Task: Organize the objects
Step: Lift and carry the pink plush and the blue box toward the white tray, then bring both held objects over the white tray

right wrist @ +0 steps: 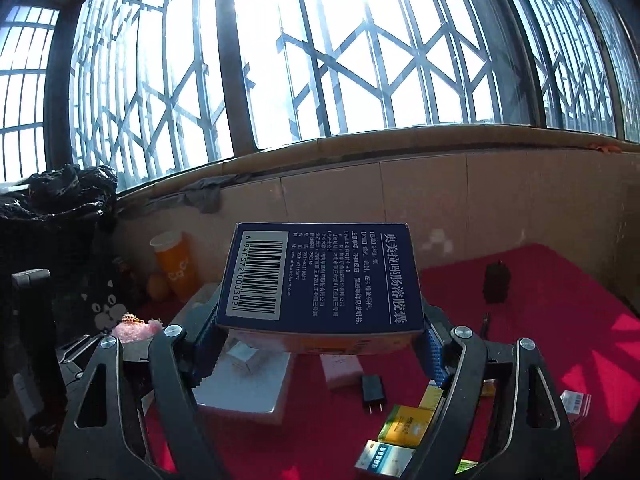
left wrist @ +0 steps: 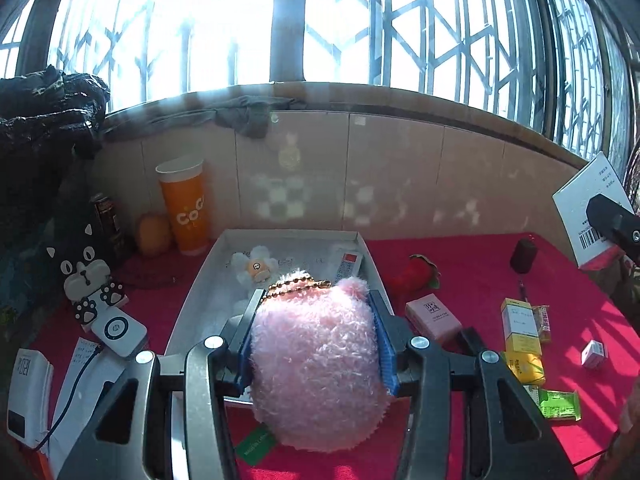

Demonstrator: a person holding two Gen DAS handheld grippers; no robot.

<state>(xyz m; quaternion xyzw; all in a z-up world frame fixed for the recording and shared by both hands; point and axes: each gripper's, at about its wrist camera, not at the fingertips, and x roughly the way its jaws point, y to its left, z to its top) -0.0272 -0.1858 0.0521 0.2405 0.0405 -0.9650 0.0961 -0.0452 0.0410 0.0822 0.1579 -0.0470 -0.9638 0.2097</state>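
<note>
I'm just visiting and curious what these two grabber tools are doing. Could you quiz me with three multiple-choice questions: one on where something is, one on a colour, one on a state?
1. Where does the orange cup stand?
A. inside the white tray
B. by the wall, left of the white tray
C. on the windowsill

2. What colour is the cloth on the table?
A. red
B. green
C. grey

3. What is the left gripper doing?
A. hanging open and empty
B. clamped on a pen
C. clamped on the pink plush toy

Answers: 1 B, the cup stands outside the tray's left wall; 2 A, red shows all around the boxes; 3 C, both pads press the plush's sides.
</note>
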